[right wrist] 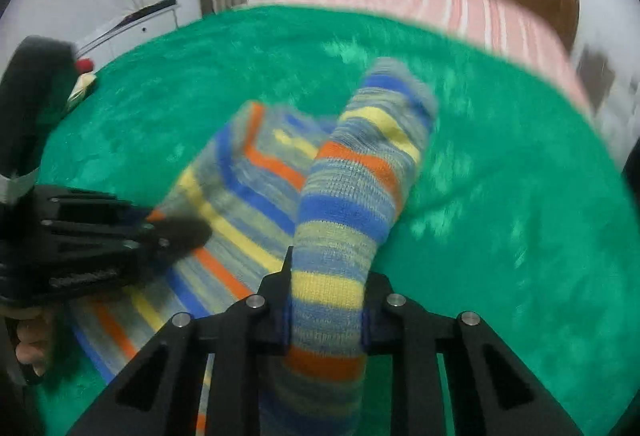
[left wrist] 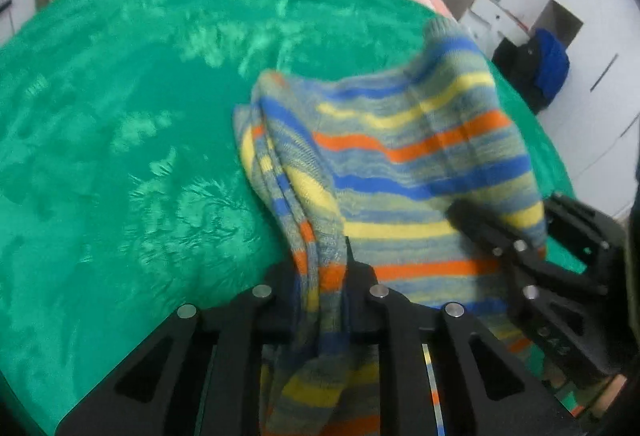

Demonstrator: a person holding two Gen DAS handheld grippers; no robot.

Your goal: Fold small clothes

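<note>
Early stage: left gripper (left wrist: 320, 276) and right gripper (right wrist: 326, 296) fingers each clamp the striped multicolour knit garment (left wrist: 400, 155) above the green fleece blanket (left wrist: 120, 115), no fold yet.

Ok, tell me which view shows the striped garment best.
The left wrist view: the striped garment spreads broadly across the green blanket. The right wrist view shows mostly one narrow striped part clamped in the right tongs.
</note>
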